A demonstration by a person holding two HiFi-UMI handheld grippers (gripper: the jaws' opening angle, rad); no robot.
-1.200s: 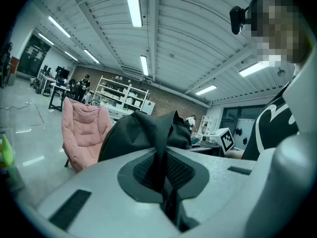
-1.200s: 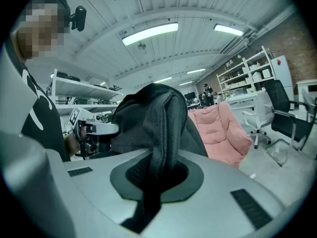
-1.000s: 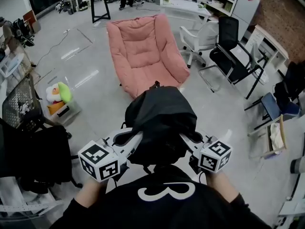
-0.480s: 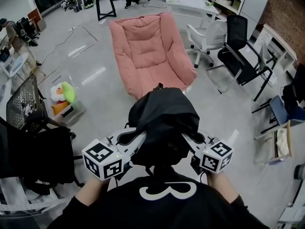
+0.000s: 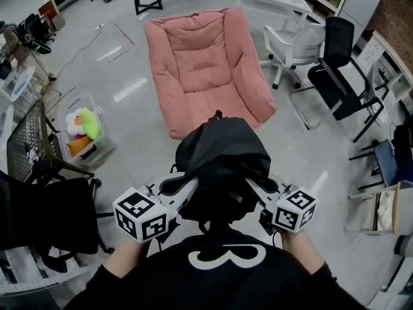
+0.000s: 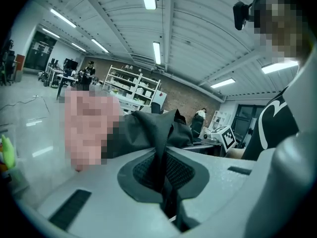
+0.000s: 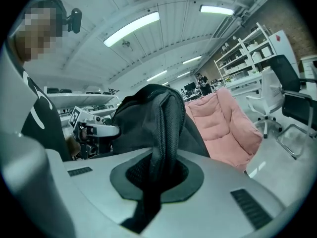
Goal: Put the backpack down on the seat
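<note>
A black backpack (image 5: 222, 166) hangs in the air in front of the person, held from both sides. My left gripper (image 5: 187, 187) is shut on a black strap (image 6: 161, 165) at its left side. My right gripper (image 5: 253, 187) is shut on a mesh shoulder strap (image 7: 161, 148) at its right side. Ahead on the floor lies a pink padded seat (image 5: 203, 66), its near edge just beyond the backpack; it also shows pink at the right of the right gripper view (image 7: 223, 128).
A white office chair (image 5: 293, 44) and a black one (image 5: 342, 82) stand right of the seat. A plush toy (image 5: 80, 126) sits on a box at the left, by a black mesh chair (image 5: 32, 150). Desks and shelving line the far wall.
The person has walked forward with the backpack: the pink seat and nearby chairs have drawn closer and slid down the head view. Both grips are unchanged.
</note>
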